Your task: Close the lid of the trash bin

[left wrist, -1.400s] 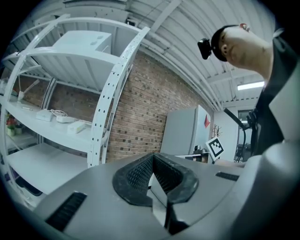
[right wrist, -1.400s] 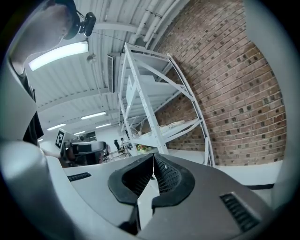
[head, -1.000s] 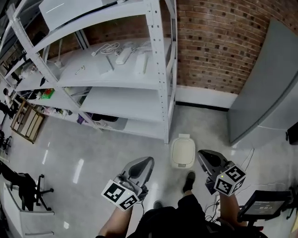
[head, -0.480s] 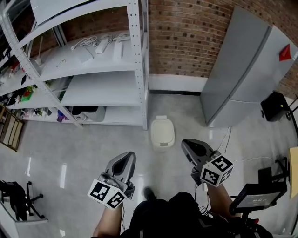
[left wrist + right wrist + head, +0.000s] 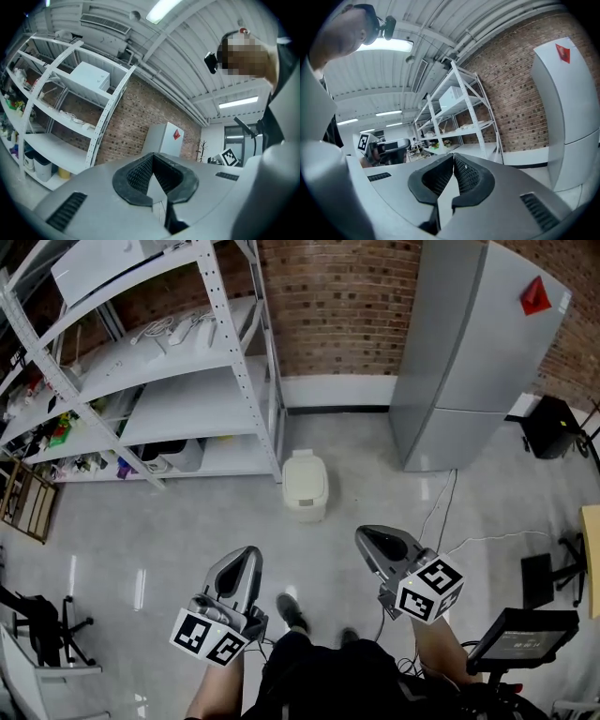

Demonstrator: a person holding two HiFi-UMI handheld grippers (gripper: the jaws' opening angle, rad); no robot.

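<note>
Over on the left, white metal shelves [image 5: 187,362] run along the wall, with cables and small boxes on the upper boards and containers on the lowest. Next comes the left gripper [image 5: 247,557], held low in front of the person and pointing ahead. Its own view shows the two ribbed jaws pressed together at the tips with nothing caught between them. A dark shoe [image 5: 291,613] is planted on the pale floor [image 5: 187,521] between the two tools. Ahead of it stands the bin [image 5: 305,486], a small cream box on the floor at the foot of the shelves' corner post, close to the brick wall [image 5: 337,296]. Its lid [image 5: 306,476] looks to lie flat on top. The bin sits forward of both grippers and roughly between their lines, well apart from each, and neither touches it. To the right, the right gripper [image 5: 372,540] is held at about the same height with its tips aimed forward. Its view likewise shows the jaws clenched tip to tip on nothing. Beyond it a tall grey fridge [image 5: 469,343] stands against the brick, with a red mark near its top. A thin cable [image 5: 439,512] trails over the floor from the fridge's foot towards the person, and a dark monitor [image 5: 521,638] sits at the far lower right.
</note>
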